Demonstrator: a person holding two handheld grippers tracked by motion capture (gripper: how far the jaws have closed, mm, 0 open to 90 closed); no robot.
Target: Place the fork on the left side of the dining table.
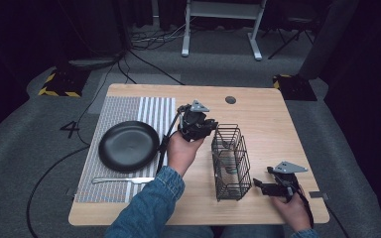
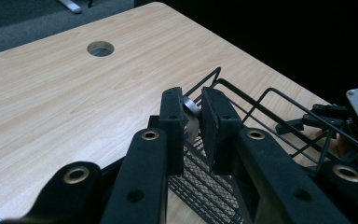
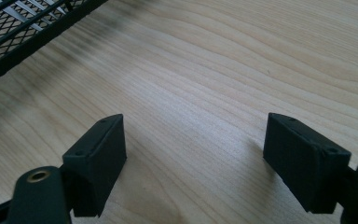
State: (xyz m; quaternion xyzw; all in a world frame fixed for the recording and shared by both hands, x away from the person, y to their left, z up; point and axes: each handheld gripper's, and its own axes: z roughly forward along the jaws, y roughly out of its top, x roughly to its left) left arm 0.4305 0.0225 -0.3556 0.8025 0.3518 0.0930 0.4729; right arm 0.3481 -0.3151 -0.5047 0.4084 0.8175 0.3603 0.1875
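— While peering from the high view: left gripper poised at the far rim of the black wire-mesh basket, standing on the pale wood-grain table. Anything pinched?

— Up close along its jaws, yes: a shiny silver metal piece clamped between near-closed black pads, right over the basket's rim. Too little showing to name it.

— And the right gripper?

— Parked near the basket's near end, jaws spread wide over bare wood, holding nothing.

— Elsewhere?

— Round matte black plate on a striped woven placemat, silver knife just beside it.
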